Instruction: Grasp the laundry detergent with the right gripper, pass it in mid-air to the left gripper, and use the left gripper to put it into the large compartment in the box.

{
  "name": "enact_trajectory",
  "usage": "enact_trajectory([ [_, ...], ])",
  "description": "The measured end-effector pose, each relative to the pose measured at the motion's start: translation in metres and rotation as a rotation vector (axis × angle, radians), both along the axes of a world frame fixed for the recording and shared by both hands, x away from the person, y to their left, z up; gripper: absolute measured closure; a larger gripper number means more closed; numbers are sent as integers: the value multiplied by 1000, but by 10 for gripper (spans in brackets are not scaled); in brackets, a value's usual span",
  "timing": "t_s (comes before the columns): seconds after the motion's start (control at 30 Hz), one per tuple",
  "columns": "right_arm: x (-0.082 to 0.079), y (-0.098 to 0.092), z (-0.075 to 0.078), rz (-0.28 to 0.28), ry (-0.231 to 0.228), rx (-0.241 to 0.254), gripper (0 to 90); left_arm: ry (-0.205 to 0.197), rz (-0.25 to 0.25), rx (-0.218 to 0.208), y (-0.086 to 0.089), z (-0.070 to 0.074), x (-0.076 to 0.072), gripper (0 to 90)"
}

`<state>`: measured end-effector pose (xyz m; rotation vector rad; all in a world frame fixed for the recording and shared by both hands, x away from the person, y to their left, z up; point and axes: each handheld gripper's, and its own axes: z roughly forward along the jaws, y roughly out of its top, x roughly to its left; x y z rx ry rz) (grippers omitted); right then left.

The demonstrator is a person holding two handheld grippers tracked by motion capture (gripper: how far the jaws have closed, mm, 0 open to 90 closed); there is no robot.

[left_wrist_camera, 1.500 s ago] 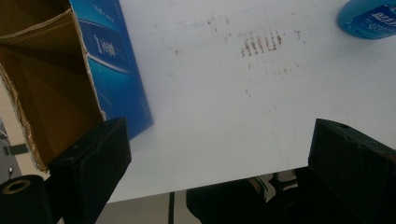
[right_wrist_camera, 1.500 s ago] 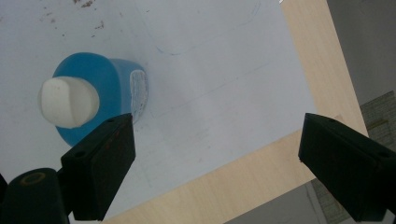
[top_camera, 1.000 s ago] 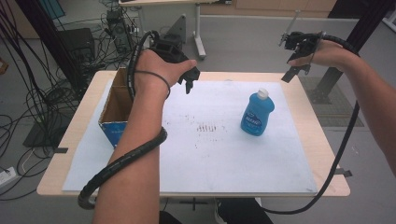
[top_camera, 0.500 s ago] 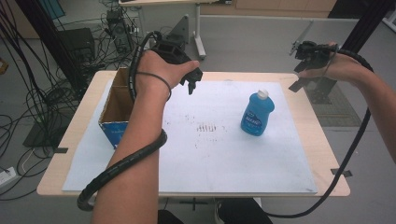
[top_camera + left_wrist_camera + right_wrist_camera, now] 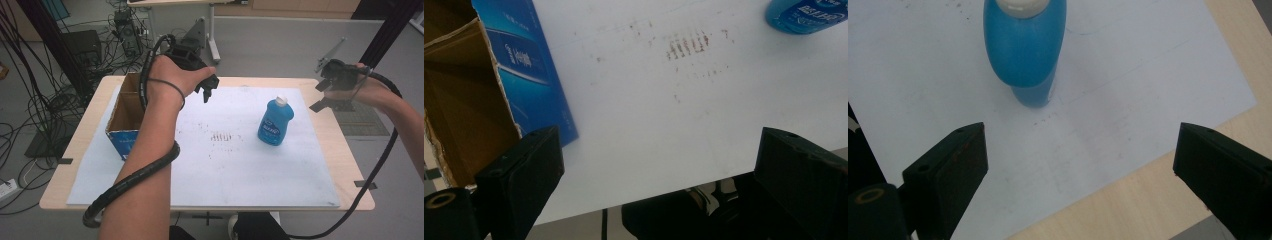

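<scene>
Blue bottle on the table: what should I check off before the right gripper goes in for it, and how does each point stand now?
1. Blue bottle stands upright on the white sheet: ok.
2. Its white cap is on: ok.
3. Right gripper has its jaws wide apart, having just been opening, with nothing between them: ok.
4. Right gripper is lined up on the bottle: ok in the right gripper view; the bottle sits ahead, a little left of centre.
5. Jaws are around the bottle: not ok; the gripper is off to one side of it, apart.
6. Left gripper is open, empty and out of the way near the cardboard box: ok.
</scene>
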<state>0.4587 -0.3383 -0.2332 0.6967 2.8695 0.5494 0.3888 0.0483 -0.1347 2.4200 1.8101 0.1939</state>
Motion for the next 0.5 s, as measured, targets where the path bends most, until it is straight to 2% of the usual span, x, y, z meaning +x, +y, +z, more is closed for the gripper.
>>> enact_trajectory([
  [0.1,-5,-3,-9,-12,-12,15,57,0,-2,0,0,0,-1,61],
  [0.33,-18,-5,-31,-32,-8,84,53,1,7,-2,5,-4,-2,61],
  [0.43,-22,-4,-36,-25,-8,91,54,3,6,-1,5,-5,-1,61],
  [0.5,-25,-5,-45,-37,-7,104,55,5,5,0,6,-7,-1,61],
])
